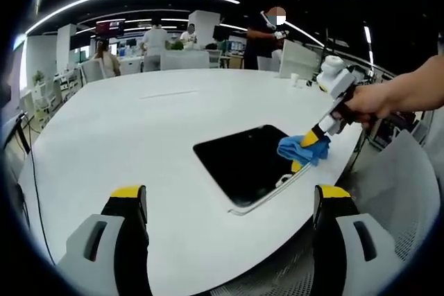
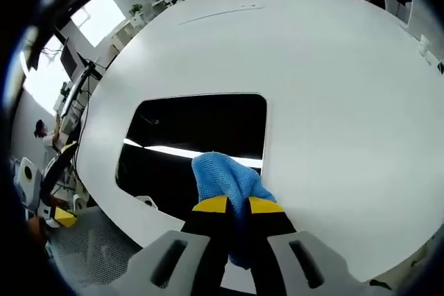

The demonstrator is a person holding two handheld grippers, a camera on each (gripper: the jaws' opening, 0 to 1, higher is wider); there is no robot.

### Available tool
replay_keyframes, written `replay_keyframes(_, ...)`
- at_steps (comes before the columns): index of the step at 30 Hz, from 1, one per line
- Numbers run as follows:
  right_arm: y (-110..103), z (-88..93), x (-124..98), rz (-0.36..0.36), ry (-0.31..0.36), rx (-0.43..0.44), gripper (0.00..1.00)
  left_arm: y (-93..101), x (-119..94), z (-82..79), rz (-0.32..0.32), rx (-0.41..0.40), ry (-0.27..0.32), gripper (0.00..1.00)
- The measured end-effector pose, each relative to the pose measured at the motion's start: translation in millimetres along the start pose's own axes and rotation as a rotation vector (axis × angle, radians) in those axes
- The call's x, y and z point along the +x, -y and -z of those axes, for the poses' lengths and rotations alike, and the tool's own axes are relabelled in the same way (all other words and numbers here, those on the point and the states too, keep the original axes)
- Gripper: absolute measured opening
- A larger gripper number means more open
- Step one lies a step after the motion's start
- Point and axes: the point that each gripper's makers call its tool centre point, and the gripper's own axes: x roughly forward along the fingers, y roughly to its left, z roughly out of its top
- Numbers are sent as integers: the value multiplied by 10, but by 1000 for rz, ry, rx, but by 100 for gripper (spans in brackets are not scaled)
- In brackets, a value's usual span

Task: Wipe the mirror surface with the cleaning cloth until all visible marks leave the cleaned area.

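Your right gripper (image 2: 238, 207) is clamped tight on the blue cleaning cloth (image 2: 225, 179), jaws nearly touching with the fabric bunched between them and spilling out ahead of the tips. In the left gripper view the same gripper (image 1: 313, 145) comes in from the right, held by your hand (image 1: 371, 100), with the cloth (image 1: 300, 148) sitting at the mirror's edge nearest the table's rim.

The mirror (image 2: 201, 136) lies flat on the white table (image 2: 333, 74), close to the table edge on your side. From the cloth, almost all the dark glass stretches forward and to the left in the right gripper view (long axis runs roughly along the table edge). So the wipe goes away from you and across, not back toward the rim.

Whether the cloth is actually pressed to the glass I can't tell; it looks at or just above the surface. No marks are readable at this resolution, just a bright ceiling-light reflection.

Your left gripper (image 1: 229, 202) hangs wide apart and empty, above the table edge, well short of the mirror (image 1: 243, 161). The right one is clearly nearer and does the work.
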Motion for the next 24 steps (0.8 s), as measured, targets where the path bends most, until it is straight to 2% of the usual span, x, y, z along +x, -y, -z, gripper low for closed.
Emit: replay_keyframes(24, 63, -375, 118, 30, 3, 9, 3, -8, 4, 22, -3, -13, -11, 99)
